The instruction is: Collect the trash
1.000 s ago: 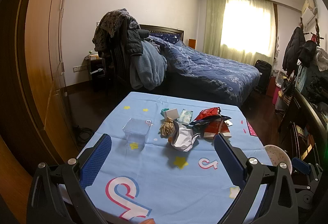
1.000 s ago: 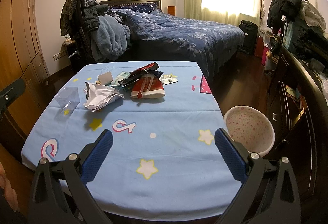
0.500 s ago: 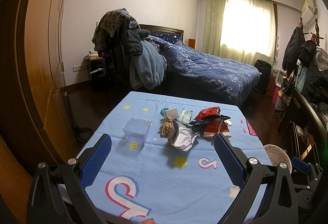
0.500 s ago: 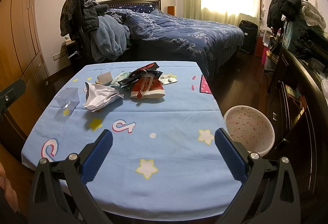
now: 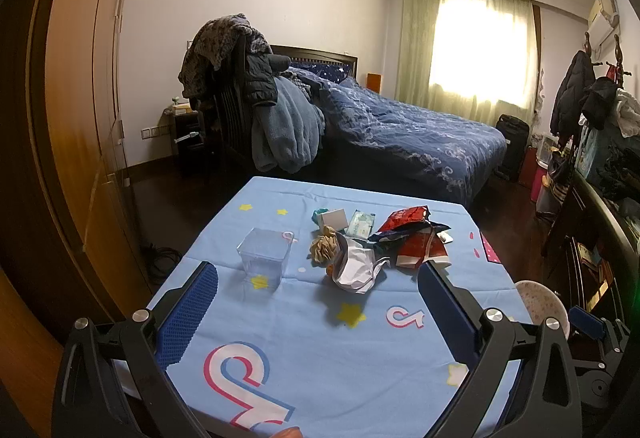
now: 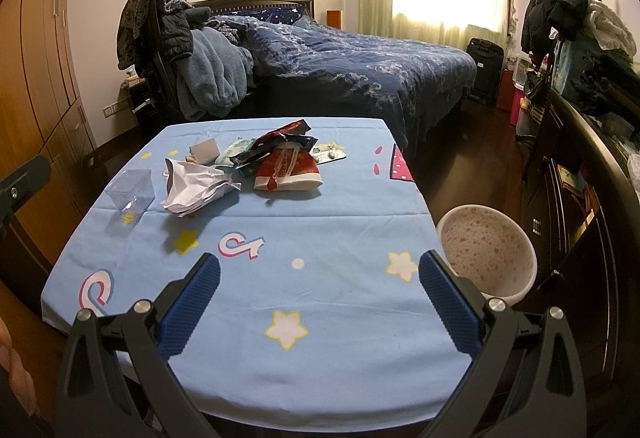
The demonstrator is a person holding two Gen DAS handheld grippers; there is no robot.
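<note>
Trash lies in a heap at the far middle of a table with a light blue cloth: crumpled white paper, a red snack bag, a dark wrapper, a small white box, a green tissue pack, a tan crumpled ball and a blister pack. A clear plastic cup stands to the left. My left gripper and right gripper are both open and empty, over the near table.
A white speckled bin stands on the floor off the table's right edge. A bed and a chair piled with clothes lie beyond the table. Wooden wardrobes run along the left, dark furniture along the right.
</note>
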